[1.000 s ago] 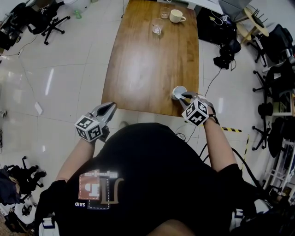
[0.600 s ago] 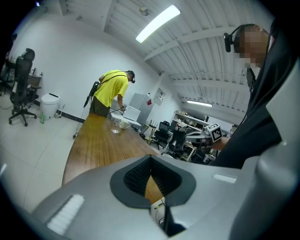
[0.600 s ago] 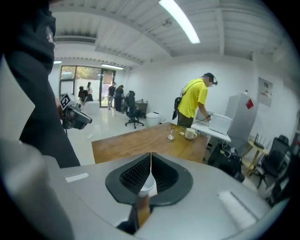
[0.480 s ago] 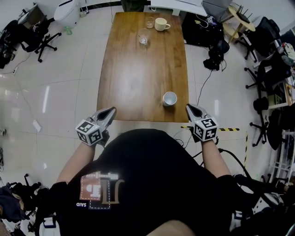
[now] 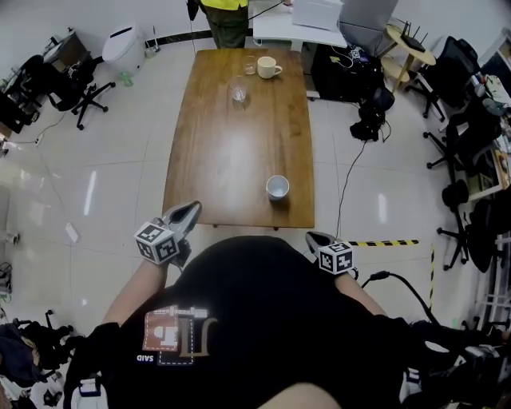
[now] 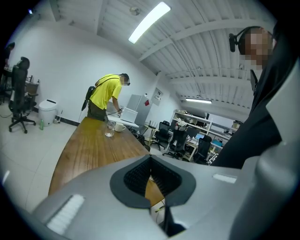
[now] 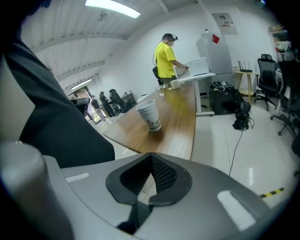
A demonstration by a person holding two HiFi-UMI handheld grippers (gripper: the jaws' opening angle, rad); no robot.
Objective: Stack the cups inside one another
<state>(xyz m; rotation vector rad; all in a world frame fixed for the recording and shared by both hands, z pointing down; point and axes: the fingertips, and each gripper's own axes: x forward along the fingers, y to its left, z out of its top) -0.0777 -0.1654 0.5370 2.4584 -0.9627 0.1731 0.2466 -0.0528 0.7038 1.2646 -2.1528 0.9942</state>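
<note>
Your black shirt (image 5: 255, 319) is hiding part of your right hand-held gripper (image 5: 313, 237); its jaws are pressing together, empty; your left hand-held gripper (image 5: 190, 209) is doing likewise; the tapered white paper cup (image 5: 277, 187) is standing at the wooden counter's (image 5: 223, 160) 5 o'clock corner; a clear glass (image 5: 238, 90) and a cream mug (image 5: 266, 67) are sitting near 12 o'clock, too small to make out in detail.

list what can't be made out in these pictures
- Cup: too small in the head view to tell whether another is nested inside. The right gripper view shows only its outside, and the print is too blurred to read.
- Two glasses and mug: too small in every view to tell their contents.
- Person in yellow: cut off by the head view's top edge.
</note>
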